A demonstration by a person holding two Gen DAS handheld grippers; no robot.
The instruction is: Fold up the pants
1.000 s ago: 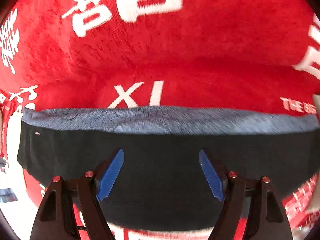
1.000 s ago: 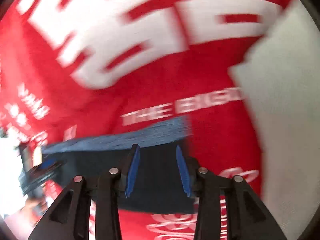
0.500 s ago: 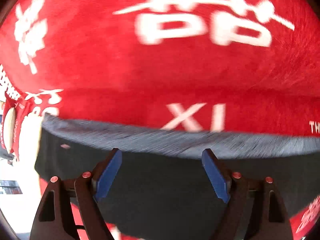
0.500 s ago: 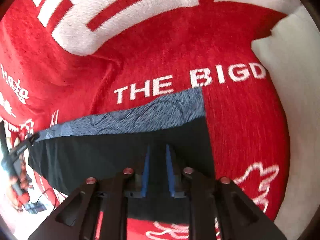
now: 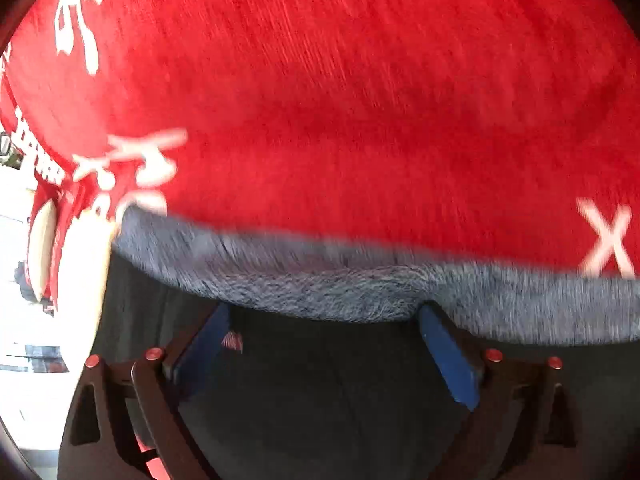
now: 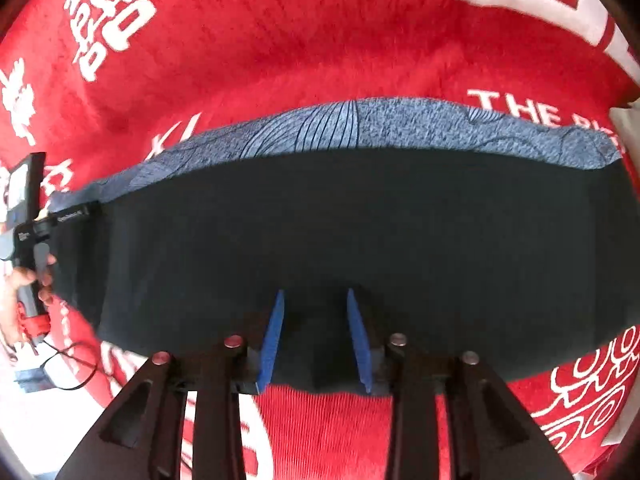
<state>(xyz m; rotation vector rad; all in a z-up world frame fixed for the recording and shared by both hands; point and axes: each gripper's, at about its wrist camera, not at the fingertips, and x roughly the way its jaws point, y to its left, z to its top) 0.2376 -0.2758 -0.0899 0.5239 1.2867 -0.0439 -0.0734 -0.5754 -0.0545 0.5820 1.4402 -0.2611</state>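
The black pants lie folded into a long flat strip on a red blanket, with a blue-grey patterned band along the far edge. My right gripper is open, its blue pads straddling the near edge of the pants at the middle. My left gripper is open and low over the pants' left end, tips at the grey band. It also shows at the left edge of the right wrist view, held by a hand.
The red blanket with white lettering covers the whole surface. A white cloth edge lies at the far right. A cable and floor show at the left edge.
My right gripper has opened and drawn back to the pants' near edge at the middle. My left gripper has slid left and forward to the grey band.
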